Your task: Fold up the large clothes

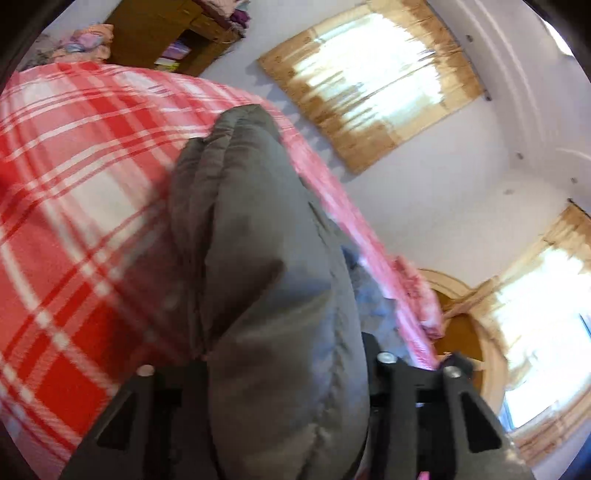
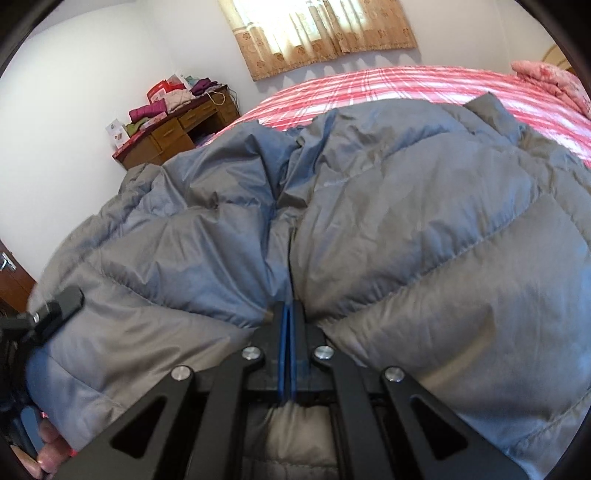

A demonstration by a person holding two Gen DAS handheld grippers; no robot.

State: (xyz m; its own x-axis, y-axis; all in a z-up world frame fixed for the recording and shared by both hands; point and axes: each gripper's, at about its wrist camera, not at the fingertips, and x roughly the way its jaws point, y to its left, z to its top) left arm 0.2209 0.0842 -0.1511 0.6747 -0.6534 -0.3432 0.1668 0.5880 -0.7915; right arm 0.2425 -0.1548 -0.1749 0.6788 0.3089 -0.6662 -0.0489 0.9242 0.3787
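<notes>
Garment: we log one grey quilted puffer jacket (image 2: 369,221), spread over the bed and filling most of the right wrist view; its channels run crosswise and the fabric is creased along a central fold line.

Bed cover: red-and-white plaid blanket (image 1: 74,192), lying under the jacket and showing past its far edge in both views.

Right gripper: we see the right gripper (image 2: 290,314) with its blue-lined fingers pressed together, pinching a pleat of jacket fabric at the central fold; padded cloth bulges on both sides of the fingers and a pale roll of it sits between the black linkage arms below.

Left gripper: in the left wrist view the left gripper (image 1: 280,369) has a thick bunched ridge of the jacket (image 1: 258,258) running up between its black finger mounts. The fingertips are buried in the cloth, so we cannot tell whether they are closed on it or merely apart around it.

Left gripper, second sighting: a black block at the left edge of the right wrist view, touching the jacket's near-left hem, with a bare hand (image 2: 48,446) below it.

Blur: the left wrist view is smeared, the plaid most of all.

Surroundings: wooden desk (image 2: 177,133) piled with folded clothes by the white wall; tan curtains (image 2: 321,33) over a bright window; pink quilt (image 2: 550,81) at the far right of the bed.
</notes>
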